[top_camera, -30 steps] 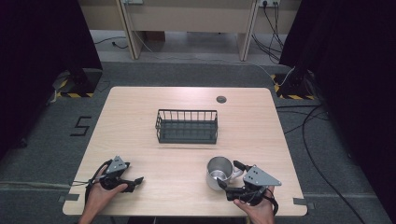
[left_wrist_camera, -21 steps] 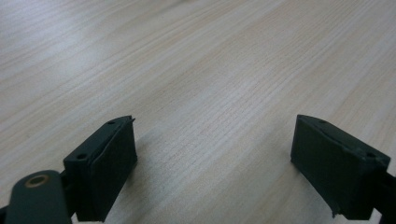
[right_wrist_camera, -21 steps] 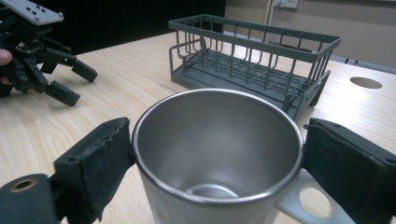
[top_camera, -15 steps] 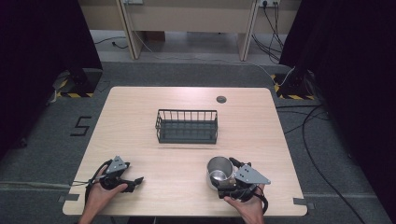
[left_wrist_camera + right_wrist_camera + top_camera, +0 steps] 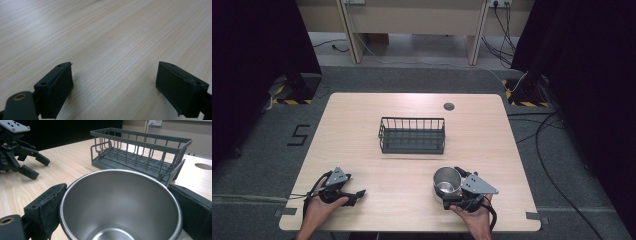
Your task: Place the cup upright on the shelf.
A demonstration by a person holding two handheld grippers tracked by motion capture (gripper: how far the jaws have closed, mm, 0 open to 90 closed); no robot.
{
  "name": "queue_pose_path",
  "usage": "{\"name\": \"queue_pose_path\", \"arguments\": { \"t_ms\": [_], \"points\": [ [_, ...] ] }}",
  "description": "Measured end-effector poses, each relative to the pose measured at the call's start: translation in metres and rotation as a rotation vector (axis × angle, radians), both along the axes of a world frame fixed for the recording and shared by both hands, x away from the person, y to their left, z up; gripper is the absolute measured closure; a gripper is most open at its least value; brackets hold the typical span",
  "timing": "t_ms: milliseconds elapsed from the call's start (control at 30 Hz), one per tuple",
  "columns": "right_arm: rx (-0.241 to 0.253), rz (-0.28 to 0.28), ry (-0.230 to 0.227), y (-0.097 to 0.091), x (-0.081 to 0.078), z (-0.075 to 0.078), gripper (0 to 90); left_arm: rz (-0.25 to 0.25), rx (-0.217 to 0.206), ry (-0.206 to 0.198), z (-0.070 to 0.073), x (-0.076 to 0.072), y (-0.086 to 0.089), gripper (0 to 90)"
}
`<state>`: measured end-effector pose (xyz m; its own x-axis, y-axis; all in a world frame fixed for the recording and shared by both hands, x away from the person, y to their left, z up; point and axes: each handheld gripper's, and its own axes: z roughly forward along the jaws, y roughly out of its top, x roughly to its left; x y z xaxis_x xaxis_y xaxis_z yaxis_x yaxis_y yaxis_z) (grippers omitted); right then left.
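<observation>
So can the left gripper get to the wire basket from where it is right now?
Probably yes. The left gripper rests open near the table's front edge with nothing between its jaws, and bare tabletop lies between it and the wire basket. The steel cup sits off to the side, between the right gripper's jaws.

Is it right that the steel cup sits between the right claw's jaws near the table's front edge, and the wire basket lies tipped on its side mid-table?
Not quite. The wire basket stands upright on its base, open side up, as the high view shows. The rest holds: the steel cup sits between the right claw's jaws near the table's front edge.
</observation>
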<state>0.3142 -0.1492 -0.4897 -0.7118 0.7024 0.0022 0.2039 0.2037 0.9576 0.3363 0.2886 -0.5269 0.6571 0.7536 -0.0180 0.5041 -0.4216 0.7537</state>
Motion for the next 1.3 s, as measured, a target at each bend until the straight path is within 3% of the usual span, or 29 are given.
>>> {"name": "queue_pose_path", "arguments": {
  "t_ms": [267,667,967,1300],
  "points": [
    [0.006,-0.018,-0.011,0.001,0.004,0.006,6.4,0.000,0.000,0.000,0.000,0.000,0.000,13.3],
    [0.009,-0.019,-0.052,0.013,0.027,0.045,6.4,-0.006,0.002,0.000,0.000,-0.001,0.000,13.6],
    [0.016,-0.027,-0.030,0.014,0.047,0.059,6.5,-0.007,0.001,0.000,0.000,-0.001,0.000,13.5],
    [-0.001,-0.039,-0.045,0.018,0.063,0.079,6.5,-0.007,0.001,0.000,0.000,-0.001,0.000,13.5]
  ]
}}
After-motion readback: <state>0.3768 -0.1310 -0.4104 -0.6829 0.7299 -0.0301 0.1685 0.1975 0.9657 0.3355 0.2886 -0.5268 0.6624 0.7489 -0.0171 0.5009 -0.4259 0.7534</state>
